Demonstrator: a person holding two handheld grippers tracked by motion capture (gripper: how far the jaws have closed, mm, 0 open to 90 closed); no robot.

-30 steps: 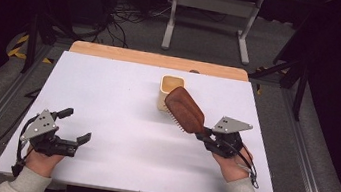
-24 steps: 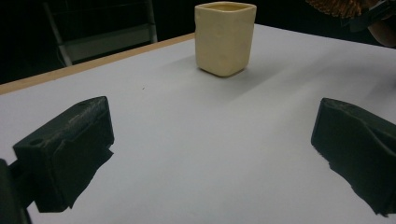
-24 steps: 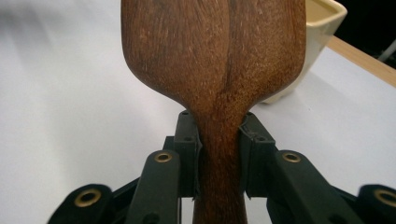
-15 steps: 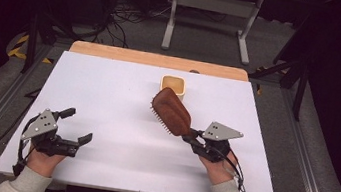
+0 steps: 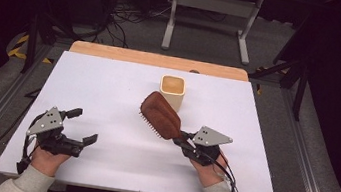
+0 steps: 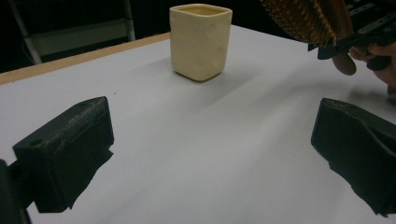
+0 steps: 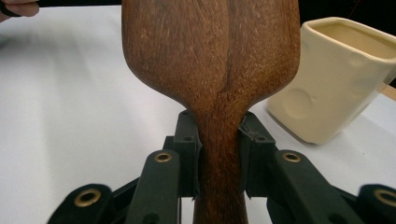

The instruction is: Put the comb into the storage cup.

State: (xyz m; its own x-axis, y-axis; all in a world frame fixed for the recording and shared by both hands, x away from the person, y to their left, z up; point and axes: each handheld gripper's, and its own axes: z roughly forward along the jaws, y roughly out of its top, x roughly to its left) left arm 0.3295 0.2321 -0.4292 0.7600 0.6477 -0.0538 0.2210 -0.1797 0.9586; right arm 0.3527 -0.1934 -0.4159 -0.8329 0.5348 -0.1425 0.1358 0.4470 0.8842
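A brown wooden hairbrush (image 5: 159, 115) hangs above the white table (image 5: 107, 97), bristles facing down and left. My right gripper (image 5: 181, 141) is shut on its handle (image 7: 219, 154), both jaws pressing the narrow neck. Just behind the brush head stands a cream square cup (image 5: 172, 91), upright and apart from the brush; the cup (image 7: 336, 74) sits to the right of the brush back (image 7: 210, 46) in the right gripper view. My left gripper (image 5: 82, 125) rests near the front left of the table, jaws wide apart with nothing between them. From the left gripper view the cup (image 6: 201, 41) and bristles (image 6: 306, 18) lie ahead.
A wooden strip (image 5: 158, 60) runs along the table's far edge. Beyond it stand a metal stand (image 5: 210, 11) and cables on the floor. Bare white surface stretches between the two hands and left of the cup.
My right hand has carried the hairbrush toward the front of the table and a little lower, away from the cup. The left gripper has stayed where it was.
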